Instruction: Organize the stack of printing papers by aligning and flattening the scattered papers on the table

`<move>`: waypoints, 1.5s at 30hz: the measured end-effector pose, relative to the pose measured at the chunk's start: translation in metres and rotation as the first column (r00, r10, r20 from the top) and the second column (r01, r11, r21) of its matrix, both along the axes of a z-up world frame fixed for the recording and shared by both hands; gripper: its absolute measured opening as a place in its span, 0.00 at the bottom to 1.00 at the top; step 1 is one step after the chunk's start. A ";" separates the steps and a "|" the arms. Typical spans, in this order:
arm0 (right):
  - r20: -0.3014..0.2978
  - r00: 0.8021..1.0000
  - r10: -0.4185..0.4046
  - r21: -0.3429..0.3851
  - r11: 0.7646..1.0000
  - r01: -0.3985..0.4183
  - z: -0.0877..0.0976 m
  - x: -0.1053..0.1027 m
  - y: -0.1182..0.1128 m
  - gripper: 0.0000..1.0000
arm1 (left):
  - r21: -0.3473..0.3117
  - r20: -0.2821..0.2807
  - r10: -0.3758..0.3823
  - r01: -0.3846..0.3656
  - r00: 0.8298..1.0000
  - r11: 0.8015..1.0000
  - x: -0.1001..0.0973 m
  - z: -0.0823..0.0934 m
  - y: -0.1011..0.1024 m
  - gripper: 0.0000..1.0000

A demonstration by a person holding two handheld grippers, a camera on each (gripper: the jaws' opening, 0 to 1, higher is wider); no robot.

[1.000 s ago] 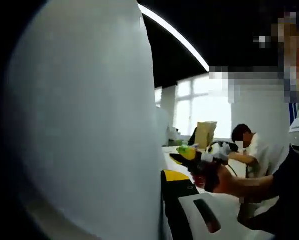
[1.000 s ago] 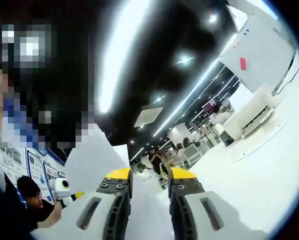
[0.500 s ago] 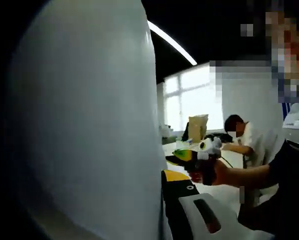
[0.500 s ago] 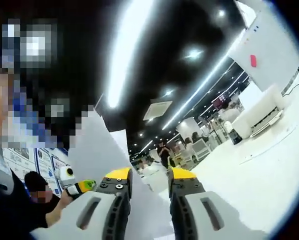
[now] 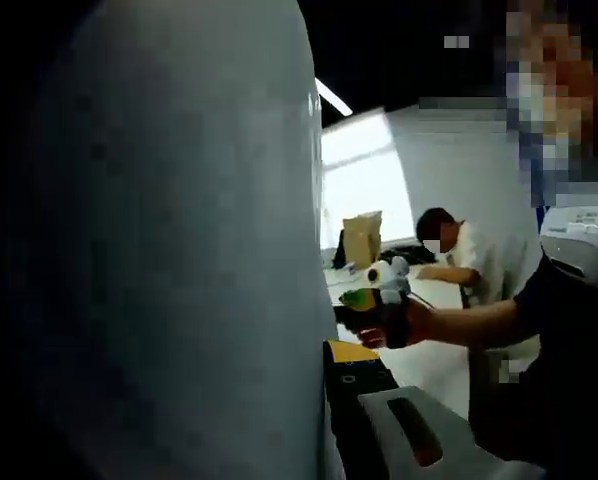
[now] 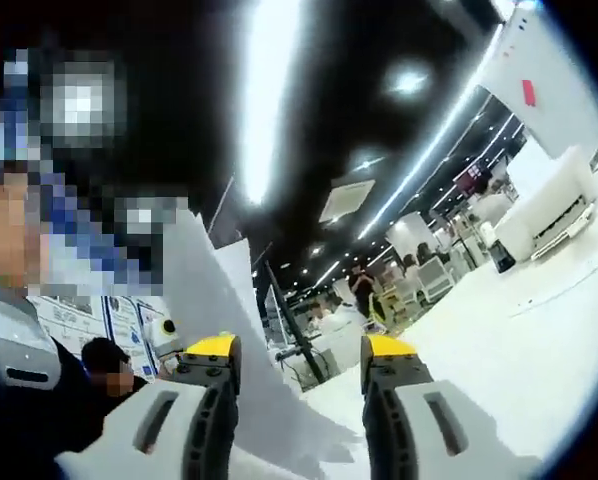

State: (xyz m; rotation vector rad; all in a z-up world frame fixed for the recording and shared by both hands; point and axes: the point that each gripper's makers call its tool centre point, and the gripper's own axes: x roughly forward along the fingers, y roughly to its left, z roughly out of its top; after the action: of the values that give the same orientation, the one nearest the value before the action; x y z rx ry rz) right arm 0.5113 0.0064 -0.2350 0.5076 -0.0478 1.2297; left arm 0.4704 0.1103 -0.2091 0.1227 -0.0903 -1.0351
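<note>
In the left gripper view the papers (image 5: 179, 250) stand on edge as a tall pale sheet, close to the lens and blurred, covering the whole left side; their right edge runs straight down to the yellow-tipped jaw at the bottom. The left gripper (image 5: 324, 370) has that one jaw in sight beside the sheet, while the other jaw is hidden behind the paper, so it cannot be told whether the claw grips the sheets or stands apart from them. Farther off, the right gripper (image 5: 364, 305) appears in the person's hand (image 5: 409, 322), too small to read its jaws there.

In the right gripper view the right gripper (image 6: 294, 350) has its jaws spread wide, and the white papers (image 6: 214, 300) rise between them, leaning toward the left jaw, their upper corner pointed and the lower part cut off below. Posters (image 6: 119, 320) on a wall at the left carry print too small to read.
</note>
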 end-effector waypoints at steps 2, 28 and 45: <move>0.030 0.999 0.040 -0.023 0.999 -0.039 -0.001 -0.001 -0.001 0.52 | 0.006 -0.002 -0.025 0.025 1.000 1.000 0.000 0.000 -0.004 0.06; 0.151 0.981 0.122 -0.225 0.971 -0.086 -0.002 -0.002 0.010 0.03 | -0.086 0.060 -0.065 0.070 0.996 0.994 0.016 0.014 -0.022 0.07; 0.194 0.958 0.209 -0.363 0.923 -0.128 -0.034 -0.028 0.027 0.17 | -0.033 0.061 -0.139 0.142 0.988 0.989 -0.001 -0.002 -0.021 0.18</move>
State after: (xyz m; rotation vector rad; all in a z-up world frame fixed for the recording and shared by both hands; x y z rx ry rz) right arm 0.4828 0.0332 -0.2686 0.0585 0.0187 1.4276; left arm 0.4698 0.0893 -0.2108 0.1143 -0.1729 -1.1703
